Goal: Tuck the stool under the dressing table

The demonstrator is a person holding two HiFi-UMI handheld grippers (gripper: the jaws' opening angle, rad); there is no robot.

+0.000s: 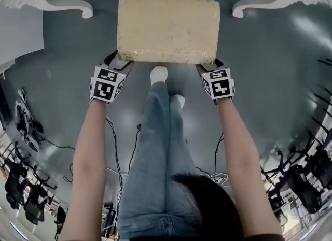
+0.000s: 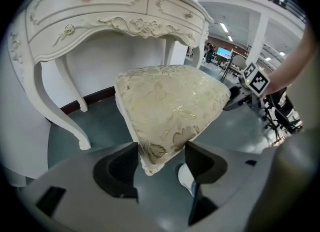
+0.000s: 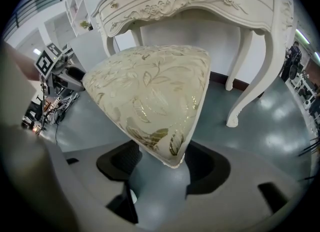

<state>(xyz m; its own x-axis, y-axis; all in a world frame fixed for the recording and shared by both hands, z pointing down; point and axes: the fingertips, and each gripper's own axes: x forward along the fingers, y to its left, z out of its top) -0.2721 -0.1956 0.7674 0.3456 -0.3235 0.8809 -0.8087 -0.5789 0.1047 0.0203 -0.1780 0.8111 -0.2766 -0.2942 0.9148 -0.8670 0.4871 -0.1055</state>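
Observation:
The stool (image 1: 168,27), with a cream and gold cushion, stands on the grey floor just in front of the white dressing table (image 1: 78,4), between its two front legs. My left gripper (image 1: 120,61) is at the stool's near left corner. In the left gripper view that corner (image 2: 170,101) fills the gap of the left gripper (image 2: 161,163), and both pads touch it. My right gripper (image 1: 208,65) is at the near right corner. In the right gripper view that corner (image 3: 150,91) sits between the pads of the right gripper (image 3: 162,163), which also touch it.
The table's curved legs (image 2: 60,121) (image 3: 250,91) stand on each side of the stool, with the drawer front (image 2: 100,16) above. The person's white shoes (image 1: 159,74) are close behind the stool. Cables (image 1: 116,152) lie on the floor, and office chairs (image 1: 23,188) stand at the edges.

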